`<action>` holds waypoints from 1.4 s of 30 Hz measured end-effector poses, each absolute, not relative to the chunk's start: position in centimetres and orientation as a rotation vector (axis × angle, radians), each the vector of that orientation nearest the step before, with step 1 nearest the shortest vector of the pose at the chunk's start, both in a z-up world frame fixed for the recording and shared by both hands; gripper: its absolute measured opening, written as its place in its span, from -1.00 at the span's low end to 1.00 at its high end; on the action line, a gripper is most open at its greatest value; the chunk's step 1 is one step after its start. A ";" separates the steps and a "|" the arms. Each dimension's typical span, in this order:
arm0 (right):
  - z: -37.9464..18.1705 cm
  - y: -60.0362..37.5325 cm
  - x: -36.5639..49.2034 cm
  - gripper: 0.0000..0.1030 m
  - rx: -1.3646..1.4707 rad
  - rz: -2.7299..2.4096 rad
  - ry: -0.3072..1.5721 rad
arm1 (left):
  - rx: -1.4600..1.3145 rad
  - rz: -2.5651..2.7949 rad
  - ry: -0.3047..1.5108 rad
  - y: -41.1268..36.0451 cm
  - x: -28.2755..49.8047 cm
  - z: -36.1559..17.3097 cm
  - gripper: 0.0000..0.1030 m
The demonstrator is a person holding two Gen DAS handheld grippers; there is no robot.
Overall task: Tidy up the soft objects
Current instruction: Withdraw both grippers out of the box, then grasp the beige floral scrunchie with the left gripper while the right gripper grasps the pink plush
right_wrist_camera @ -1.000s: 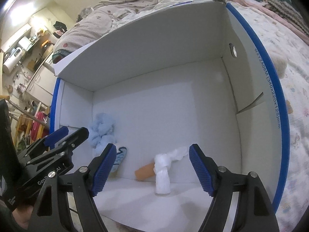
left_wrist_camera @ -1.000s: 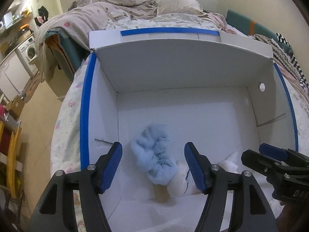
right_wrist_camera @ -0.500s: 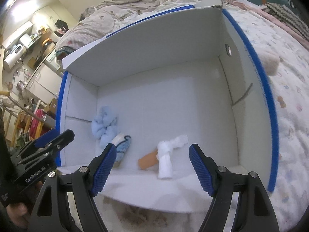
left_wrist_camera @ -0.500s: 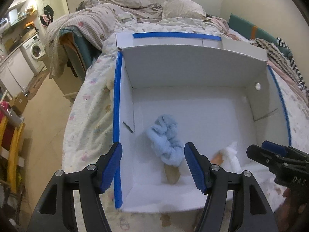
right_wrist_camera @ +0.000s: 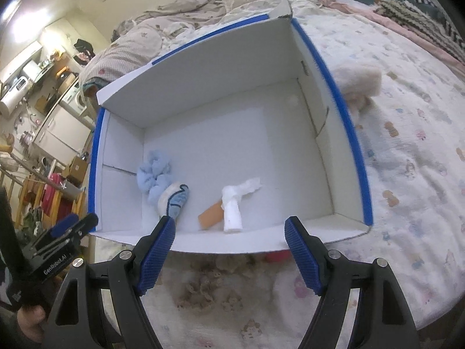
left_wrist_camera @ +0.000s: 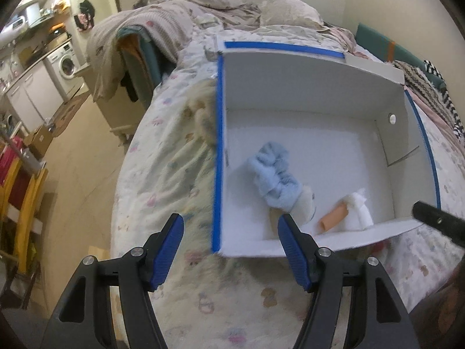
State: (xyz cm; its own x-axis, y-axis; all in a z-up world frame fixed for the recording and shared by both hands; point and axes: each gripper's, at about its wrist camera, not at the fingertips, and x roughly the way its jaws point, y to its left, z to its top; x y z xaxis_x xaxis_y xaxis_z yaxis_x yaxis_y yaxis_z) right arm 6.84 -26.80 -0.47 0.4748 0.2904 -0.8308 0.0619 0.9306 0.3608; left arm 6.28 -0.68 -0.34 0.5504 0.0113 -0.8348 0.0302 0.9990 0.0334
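The left gripper hangs above the bed at the near left corner of the white box, its fingers spread wide and holding nothing. Inside the box, near the left wall, lies a fluffy light-blue cloth, with a rolled cream-and-blue sock touching its near side. Further right, apart from those two, an orange roll lies against a knotted white cloth. The right gripper hovers over the box's near wall, fingers also spread and empty. Outside the right wall, a beige fuzzy item rests on the bed.
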 end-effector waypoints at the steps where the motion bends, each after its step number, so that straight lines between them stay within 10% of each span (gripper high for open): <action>1: -0.3 -26.9 6.6 0.59 0.368 0.139 1.068 | 0.038 -0.003 0.994 -0.4 6.0 -0.5 0.25; 42: -3.8 -29.2 4.5 0.59 0.437 0.041 1.186 | 0.073 -0.393 1.376 -11.2 3.9 -11.8 0.25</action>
